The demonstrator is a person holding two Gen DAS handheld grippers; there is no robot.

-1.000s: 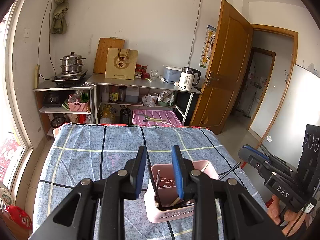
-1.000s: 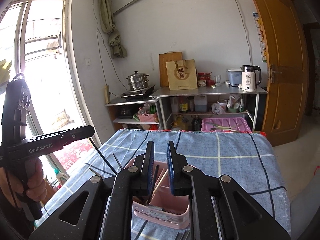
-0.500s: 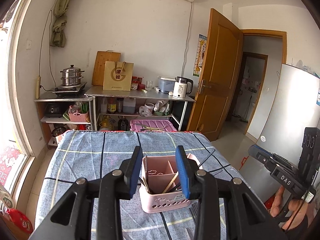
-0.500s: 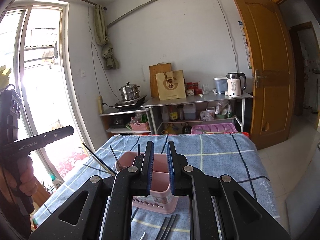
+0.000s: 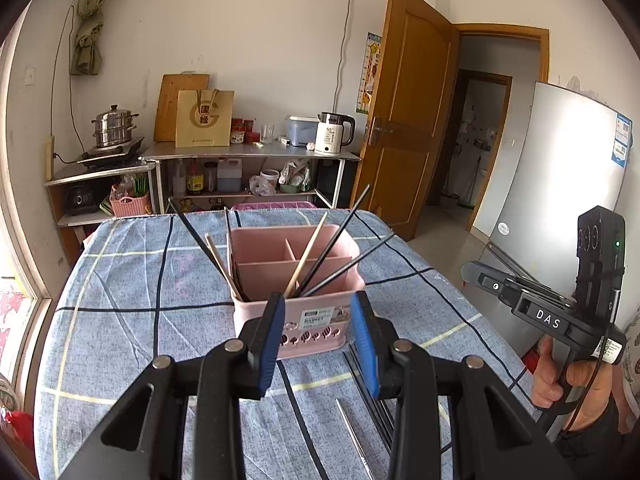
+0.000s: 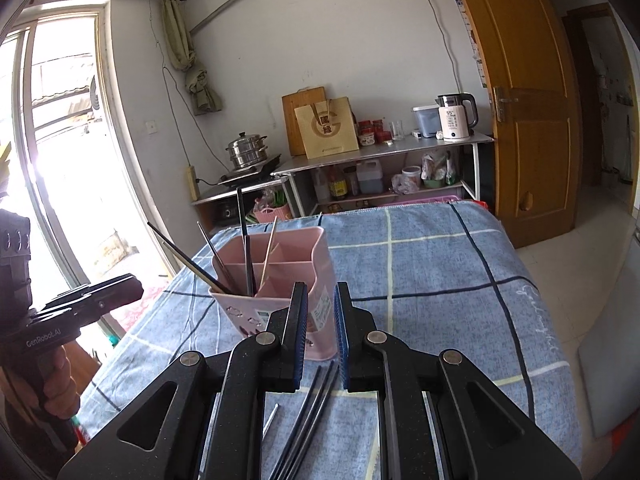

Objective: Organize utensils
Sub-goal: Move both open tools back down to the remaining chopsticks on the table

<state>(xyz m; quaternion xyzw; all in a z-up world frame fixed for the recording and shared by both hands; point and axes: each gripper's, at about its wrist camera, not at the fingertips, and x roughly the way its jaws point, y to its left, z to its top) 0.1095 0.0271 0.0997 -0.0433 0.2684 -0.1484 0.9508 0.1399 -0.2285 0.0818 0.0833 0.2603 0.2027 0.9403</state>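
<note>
On the left side of the left wrist view, a steamer pot (image 5: 113, 127) is seen on a low shelf against the wall. Nearer the middle, a pink utensil basket (image 5: 294, 280) is stood upright on the blue checked tablecloth (image 5: 132, 320). Several chopsticks (image 5: 335, 236), dark and pale, are leaned in its front compartment and fanned outward over the rim. The left gripper (image 5: 320, 344) is held just in front of the basket, its blue-padded jaws spread wide with nothing between them; the basket's front wall is framed by the gap. To the right of the basket, loose dark chopsticks (image 5: 370, 396) and a metal utensil (image 5: 352, 436) are laid flat on the cloth, beneath the right-hand finger. Further right, the other handheld device is gripped by a hand (image 5: 568, 376), beside a grey refrigerator (image 5: 560, 208).

In the right wrist view, the other tool is seen at the far left before a bright window (image 6: 60, 140). The basket (image 6: 280, 280) lies ahead and slightly left of the right gripper (image 6: 320, 336), whose jaws are parted by a narrow gap and closed on nothing. The loose dark chopsticks (image 6: 312, 408) are seen on the cloth directly below that gap. A wooden door (image 6: 528, 112) is stood at the right.
</note>
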